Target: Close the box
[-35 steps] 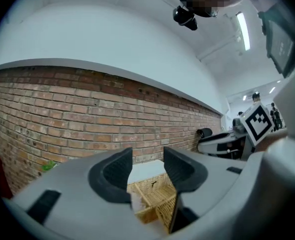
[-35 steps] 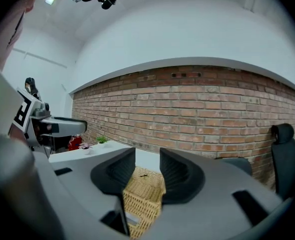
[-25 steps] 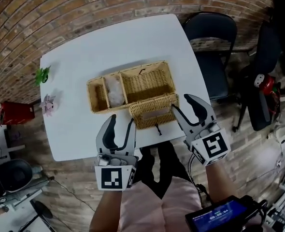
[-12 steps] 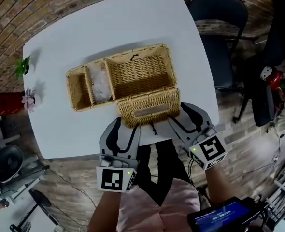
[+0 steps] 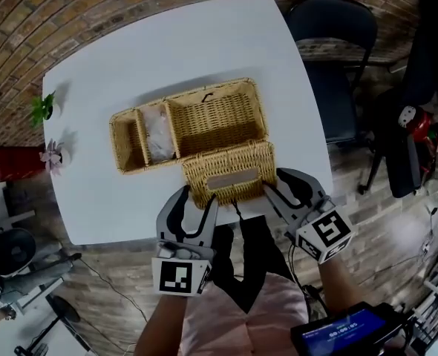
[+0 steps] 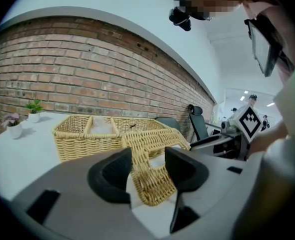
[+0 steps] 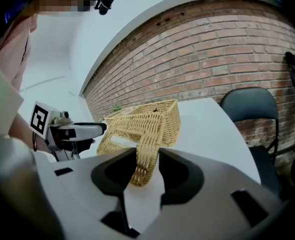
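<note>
Far left on the white surface [image 5: 115,73] stand two small potted plants [image 5: 42,108], well clear of the work. Moving in, the wicker box [image 5: 226,87] sits mid-surface with its compartments open to my head view: a narrow one at the left, a middle one with something pale [image 5: 159,136] in it, and a wide one at the right that looks empty.

My left tool [image 6: 148,170] is at the near left corner of the lid [image 5: 230,173]. Its jaws stand moderately apart with that corner between them, and I see no firm pinch there.

The lid hangs out from the box's near wall toward me, tilted up off the surface rather than lying flat. So the box is not closed, and nothing covers the wide compartment yet.

My right tool [image 7: 146,170] has the lid's right edge between its jaws, which are closing. The wicker fills the gap and looks touched on both sides.

I judge the task at its opening stage. The lid is taken at both near corners, and the whole swing up and over onto the rim remains.

A dark chair [image 5: 330,58] stands beyond the right edge, out of play.
</note>
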Demonstrator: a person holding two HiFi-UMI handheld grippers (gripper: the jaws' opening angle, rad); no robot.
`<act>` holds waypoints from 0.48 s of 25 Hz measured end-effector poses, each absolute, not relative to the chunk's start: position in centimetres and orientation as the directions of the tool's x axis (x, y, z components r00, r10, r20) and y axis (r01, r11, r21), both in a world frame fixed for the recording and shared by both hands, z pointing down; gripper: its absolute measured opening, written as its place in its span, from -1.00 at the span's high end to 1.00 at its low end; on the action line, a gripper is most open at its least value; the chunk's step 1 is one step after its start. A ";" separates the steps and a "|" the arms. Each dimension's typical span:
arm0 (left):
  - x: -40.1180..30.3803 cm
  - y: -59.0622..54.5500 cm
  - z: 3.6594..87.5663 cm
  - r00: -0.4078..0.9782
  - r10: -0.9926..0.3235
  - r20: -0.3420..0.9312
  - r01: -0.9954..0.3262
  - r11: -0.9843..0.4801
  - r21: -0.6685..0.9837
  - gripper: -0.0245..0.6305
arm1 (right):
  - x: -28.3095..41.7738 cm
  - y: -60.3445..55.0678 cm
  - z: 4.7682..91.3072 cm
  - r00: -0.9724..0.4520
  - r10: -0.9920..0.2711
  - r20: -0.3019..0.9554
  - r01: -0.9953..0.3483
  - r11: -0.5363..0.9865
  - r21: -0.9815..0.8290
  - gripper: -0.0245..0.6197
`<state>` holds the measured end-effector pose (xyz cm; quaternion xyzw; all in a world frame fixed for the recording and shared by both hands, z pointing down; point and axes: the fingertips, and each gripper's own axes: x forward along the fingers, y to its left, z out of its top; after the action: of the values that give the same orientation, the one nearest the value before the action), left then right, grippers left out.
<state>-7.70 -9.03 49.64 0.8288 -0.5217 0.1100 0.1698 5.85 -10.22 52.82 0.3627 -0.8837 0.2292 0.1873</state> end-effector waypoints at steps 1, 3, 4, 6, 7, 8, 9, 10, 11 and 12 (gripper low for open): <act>-7.7 -8.8 49.4 0.435 -0.825 0.360 -0.900 -0.407 0.154 0.27 | 5.8 -9.9 52.6 -0.681 -0.540 0.495 -0.716 0.632 -0.295 0.47; -7.8 -8.5 48.8 0.438 -0.825 0.357 -0.898 -0.414 0.147 0.27 | 5.8 -9.2 52.0 -0.715 -0.508 0.481 -0.691 0.618 -0.375 0.48; -7.8 -8.4 48.4 0.439 -0.826 0.354 -0.898 -0.414 0.147 0.27 | 5.7 -8.9 51.7 -0.733 -0.493 0.468 -0.676 0.602 -0.425 0.49; -8.0 -8.3 47.5 0.439 -0.831 0.341 -0.898 -0.414 0.147 0.27 | 5.7 -8.6 51.1 -0.768 -0.468 0.438 -0.641 0.563 -0.522 0.53; -8.1 -8.3 47.0 0.440 -0.834 0.332 -0.898 -0.417 0.143 0.27 | 5.6 -8.6 50.8 -0.783 -0.458 0.422 -0.622 0.545 -0.562 0.53; -8.2 -8.4 46.5 0.441 -0.838 0.322 -0.897 -0.421 0.134 0.27 | 5.5 -8.6 50.4 -0.796 -0.450 0.405 -0.603 0.529 -0.597 0.53; -8.3 -8.4 45.9 0.442 -0.841 0.311 -0.896 -0.426 0.122 0.27 | 5.5 -8.6 50.0 -0.808 -0.442 0.390 -0.584 0.512 -0.629 0.54; -8.4 -8.5 45.3 0.441 -0.846 0.299 -0.897 -0.428 0.113 0.27 | 5.4 -8.6 49.5 -0.818 -0.436 0.375 -0.566 0.493 -0.661 0.53; -8.6 -8.5 44.5 0.438 -0.852 0.286 -0.899 -0.425 0.108 0.27 | 5.4 -8.6 49.1 -0.827 -0.431 0.361 -0.548 0.469 -0.693 0.53; -8.8 -8.5 43.6 0.433 -0.860 0.269 -0.901 -0.420 0.108 0.27 | 5.5 -8.6 48.7 -0.834 -0.429 0.347 -0.528 0.440 -0.726 0.53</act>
<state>-8.83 -8.54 43.60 0.8381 -0.5254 0.0863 0.1185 5.46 -8.57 48.66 0.2825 -0.8468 0.4472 0.0558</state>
